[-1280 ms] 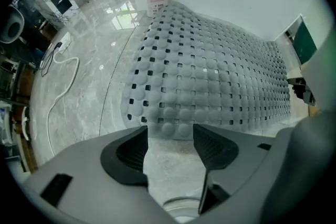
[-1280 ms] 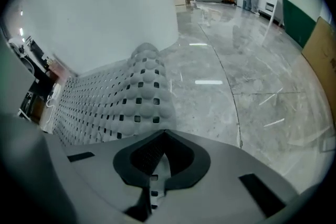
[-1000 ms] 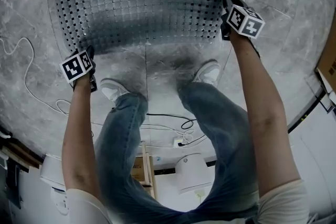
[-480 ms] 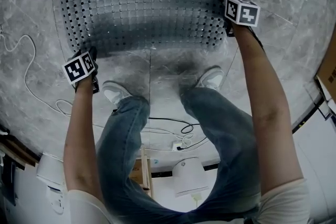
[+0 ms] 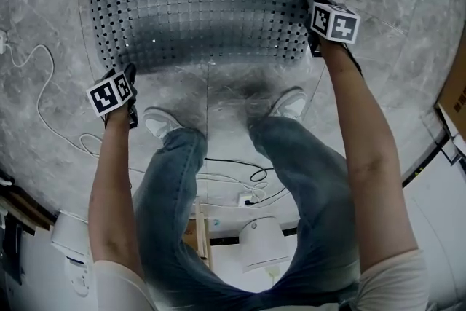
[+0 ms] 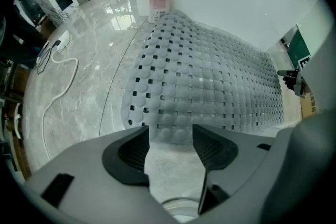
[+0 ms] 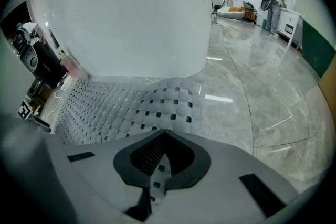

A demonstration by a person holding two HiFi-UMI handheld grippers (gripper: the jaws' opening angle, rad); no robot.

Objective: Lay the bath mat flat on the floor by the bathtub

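**Right corner nudged, left side let go**

The right gripper (image 7: 160, 157) has shifted slightly at the upper right of the head view, its fingers clenched on a corner of the bath mat (image 5: 196, 7). The left gripper (image 6: 170, 144) hangs just off the mat's lower-left edge, fingers released and empty. The mat lies across the top of the frame beside the bathtub (image 7: 131, 13) (a hump remains), so the laying looks nearly done.

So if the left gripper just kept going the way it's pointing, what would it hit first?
Most likely the bare marble floor: the left gripper points down, open and empty, with floor showing between its jaws. The bath mat begins just beyond, so it could clip that edge instead.
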